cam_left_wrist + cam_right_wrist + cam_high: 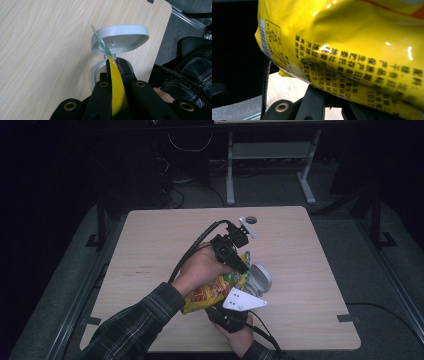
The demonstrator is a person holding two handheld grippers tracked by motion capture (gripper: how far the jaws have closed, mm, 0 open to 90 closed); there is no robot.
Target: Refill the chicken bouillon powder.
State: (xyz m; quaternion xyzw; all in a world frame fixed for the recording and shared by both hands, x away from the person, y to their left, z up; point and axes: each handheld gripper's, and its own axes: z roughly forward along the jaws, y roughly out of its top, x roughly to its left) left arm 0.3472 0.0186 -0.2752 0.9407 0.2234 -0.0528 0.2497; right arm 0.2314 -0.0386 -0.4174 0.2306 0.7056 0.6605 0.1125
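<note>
A yellow snack bag (212,292) hangs above the middle of the wooden table (150,250), held between both grippers. My left gripper (243,266) comes from above with its jaws shut on the bag's top edge; the left gripper view shows the thin yellow strip of the bag (117,87) pinched between the left gripper's (115,62) black jaws. My right gripper (217,309) sits below near the table's front edge, under the bag's bottom end. In the right gripper view the bag's printed back (352,50) hides the tips of the right gripper (332,98).
A white bowl (261,279) sits on the table just right of the bag; it looks tilted in the left gripper view, the bowl (120,37) just beyond the jaws. A round hole (251,220) marks the table's far edge. Desk legs (230,170) and cables stand behind.
</note>
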